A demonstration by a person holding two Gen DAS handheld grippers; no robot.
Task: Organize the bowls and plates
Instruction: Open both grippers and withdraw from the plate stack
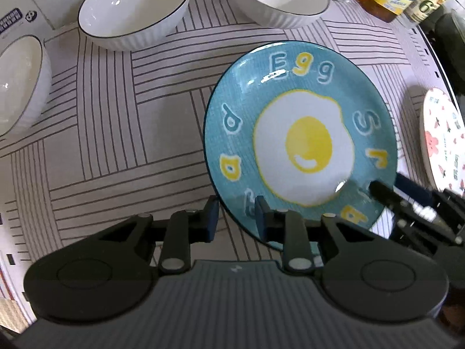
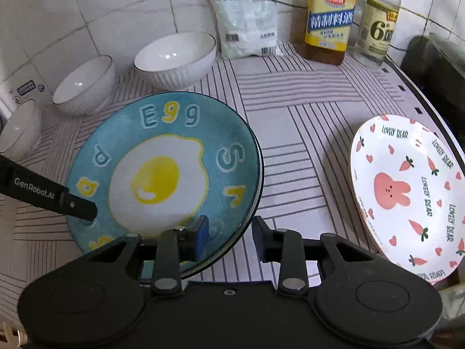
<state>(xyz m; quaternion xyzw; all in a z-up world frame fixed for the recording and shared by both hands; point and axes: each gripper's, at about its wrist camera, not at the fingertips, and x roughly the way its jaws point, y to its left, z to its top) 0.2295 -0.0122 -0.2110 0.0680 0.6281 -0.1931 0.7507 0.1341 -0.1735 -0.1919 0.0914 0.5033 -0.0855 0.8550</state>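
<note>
1. Closest in, the left gripper [image 1: 236, 218] points steeply down at the near-left edge of the round blue ceramic plate with the fried-egg picture [image 1: 299, 145]. One blue pad is over the plate's face and the other is outside it, with the rim running between. The tongs are spread, and striped cloth shows between the outer pad and the rim, so there's no pinch.
2. It's the same on the other side. The right gripper [image 2: 229, 229] straddles the near-right rim, inner pad above the glaze and outer pad clear of the edge. Its tongs are parted too, gripping nothing.
3. My read is that this is the grasp step on the egg plate, both tools lined up and neither closed. Next, each pair of pads needs to squeeze onto that thin rim, evenly, or the plate may tip or slide out.
4. The plate sits mid-counter on the grey-striped white mat [image 2: 305, 145]. It's glossy and shallow, with "Egg" lettered at the far side and a yellow yolk in the centre. Whether it lies quite flat, I can't tell.
5. To the right, well apart, lies the white round plate with a pink rabbit and carrots [image 2: 407, 192], the likely stacking partner.
6. Further back stand three white ribbed bowls with dark rims: a large one [image 2: 175, 55], a middle one [image 2: 84, 84] and a small one [image 2: 20, 129], in a row along the left, none nested.
7. Against the tiled wall stand a white bag [image 2: 247, 23], a yellow-labelled bottle [image 2: 330, 20] and a clear bottle [image 2: 377, 29].
</note>
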